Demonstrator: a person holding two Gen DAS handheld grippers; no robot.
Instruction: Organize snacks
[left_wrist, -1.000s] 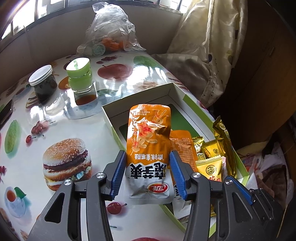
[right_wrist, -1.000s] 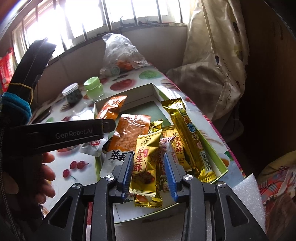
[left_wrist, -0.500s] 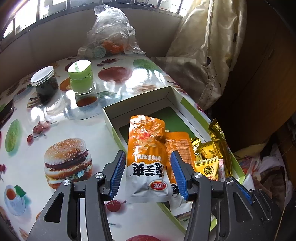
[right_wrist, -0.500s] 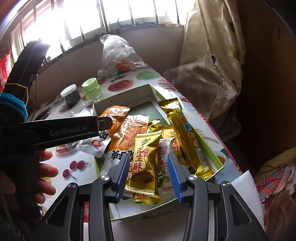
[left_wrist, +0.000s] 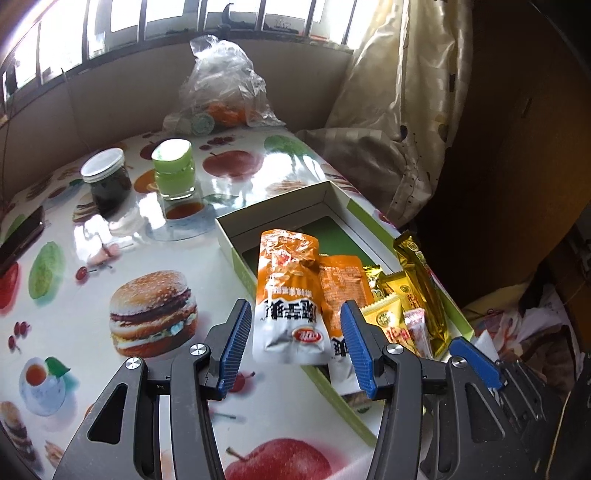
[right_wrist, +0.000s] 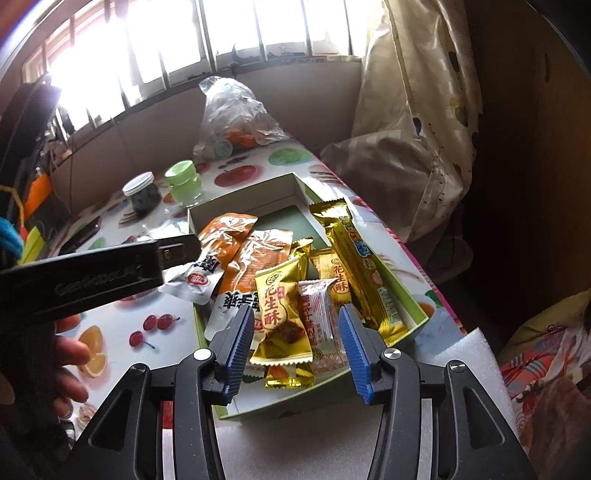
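Here the left gripper stands apart around the orange packet over the box rim; the right gripper is opening around the gold peanut packet inside the box.

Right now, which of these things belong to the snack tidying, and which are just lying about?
Part of the job:
- green box
- orange snack pouch lying over its rim
- gold peanut candy
- long gold bar

Just lying about:
- dark jar
- green jar
- plastic bag
- foam sheet
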